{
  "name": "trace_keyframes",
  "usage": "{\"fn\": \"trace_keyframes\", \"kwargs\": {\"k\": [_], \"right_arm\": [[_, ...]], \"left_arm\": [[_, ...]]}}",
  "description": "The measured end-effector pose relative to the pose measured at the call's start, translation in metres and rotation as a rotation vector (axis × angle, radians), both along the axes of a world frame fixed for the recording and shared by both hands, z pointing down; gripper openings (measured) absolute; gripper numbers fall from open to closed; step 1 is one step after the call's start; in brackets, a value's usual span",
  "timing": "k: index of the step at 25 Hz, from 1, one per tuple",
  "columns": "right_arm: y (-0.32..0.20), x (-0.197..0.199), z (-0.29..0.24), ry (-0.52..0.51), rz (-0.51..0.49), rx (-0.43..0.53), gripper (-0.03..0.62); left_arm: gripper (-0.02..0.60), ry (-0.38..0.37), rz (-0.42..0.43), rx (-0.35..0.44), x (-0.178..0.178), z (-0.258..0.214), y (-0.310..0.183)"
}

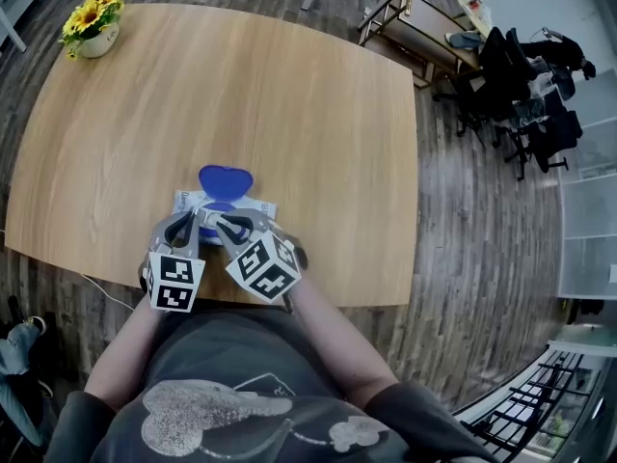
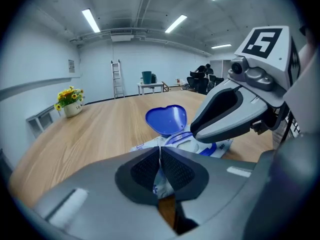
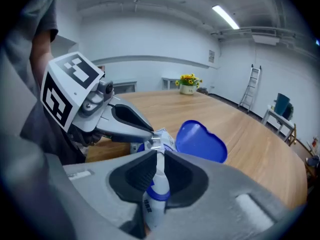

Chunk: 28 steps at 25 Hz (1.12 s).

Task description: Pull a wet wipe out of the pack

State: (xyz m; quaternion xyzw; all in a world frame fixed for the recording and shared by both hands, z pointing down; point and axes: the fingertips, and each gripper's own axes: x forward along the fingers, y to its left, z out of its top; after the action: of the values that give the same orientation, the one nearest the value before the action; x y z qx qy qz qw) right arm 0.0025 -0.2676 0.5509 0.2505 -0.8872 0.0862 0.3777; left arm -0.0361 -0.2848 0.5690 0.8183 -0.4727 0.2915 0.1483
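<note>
Flat on the wooden table (image 1: 289, 114), close to its near edge: the wet wipe pack (image 1: 231, 206), blue heart-shaped lid (image 1: 225, 181) flipped open and standing up on the far side. Above the blue-ringed opening, a white wet wipe (image 3: 159, 171), pinched between the pads of the right gripper (image 3: 159, 161), jaws nearly together on it. Just to its left, the left gripper (image 2: 160, 154), jaws pressed tight on a thin fold of the pack's wrapper at the near edge. Tips of both almost meeting over the pack, marker cubes back toward the person's grey shirt (image 1: 241, 384). Well apart, at the table's far left corner, a pot of yellow flowers (image 1: 94, 25). Far right, on the floor beyond the table, dark office chairs (image 1: 530, 85).
</note>
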Motion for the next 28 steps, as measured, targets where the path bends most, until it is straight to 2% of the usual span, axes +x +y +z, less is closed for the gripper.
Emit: {"fn": "trace_keyframes", "kwargs": {"k": [4, 8, 16, 22, 28], "right_arm": [[0.000, -0.007, 0.018, 0.070, -0.040, -0.083, 0.084], [0.000, -0.008, 0.030, 0.123, -0.056, -0.113, 0.094], [-0.006, -0.010, 0.043, 0.204, 0.006, -0.142, 0.098], [-0.008, -0.010, 0.044, 0.191, 0.052, -0.187, 0.064], [-0.010, -0.009, 0.044, 0.168, 0.082, -0.154, 0.014]], "left_arm": [[0.032, 0.019, 0.018, -0.027, -0.001, 0.007, 0.000], [0.034, 0.032, 0.034, -0.043, -0.002, 0.012, 0.000], [0.032, 0.038, 0.076, -0.061, -0.003, 0.020, 0.000], [0.032, 0.046, 0.089, -0.070, -0.001, 0.021, 0.003], [0.032, 0.048, 0.098, -0.077, -0.001, 0.021, 0.002]]}}
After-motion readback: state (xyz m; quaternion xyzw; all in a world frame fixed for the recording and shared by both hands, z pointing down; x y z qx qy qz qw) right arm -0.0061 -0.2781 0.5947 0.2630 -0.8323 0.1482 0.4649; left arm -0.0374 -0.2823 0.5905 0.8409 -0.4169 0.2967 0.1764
